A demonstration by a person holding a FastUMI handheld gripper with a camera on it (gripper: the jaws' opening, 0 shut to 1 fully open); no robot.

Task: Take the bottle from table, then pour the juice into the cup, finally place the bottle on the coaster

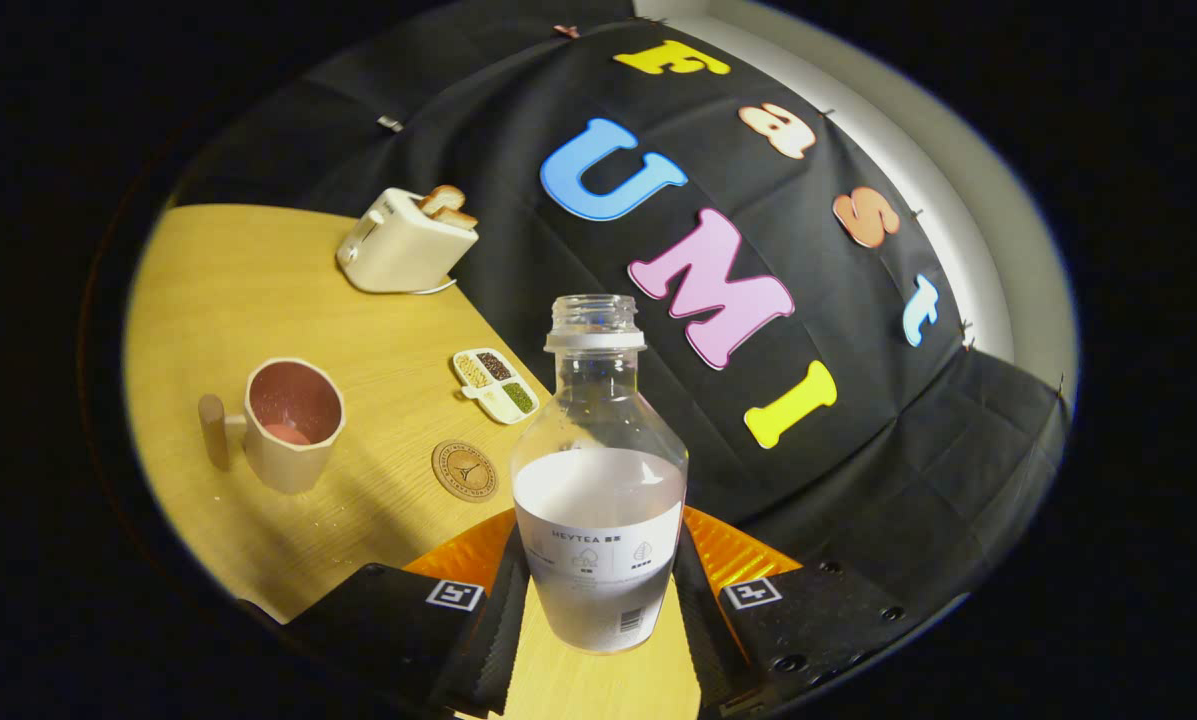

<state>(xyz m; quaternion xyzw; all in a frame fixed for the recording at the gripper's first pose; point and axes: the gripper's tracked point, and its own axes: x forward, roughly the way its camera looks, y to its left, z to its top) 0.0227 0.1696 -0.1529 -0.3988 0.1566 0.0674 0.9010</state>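
My gripper is shut on a clear uncapped bottle, both fingers pressing its lower sides. The bottle holds pale whitish juice up to about half its height and hangs above the wooden table, roughly in line with the fingers. To the left beyond the fingers stands a beige cup with a wooden handle and a pink inside; a little pink liquid lies at its bottom. A round wooden coaster lies on the table between the cup and the bottle.
A cream toaster with toast slices sticking out stands far back on the table by the wall. A small white divided dish with grains sits just beyond the coaster. The black cloth wall rises close behind the table's edge.
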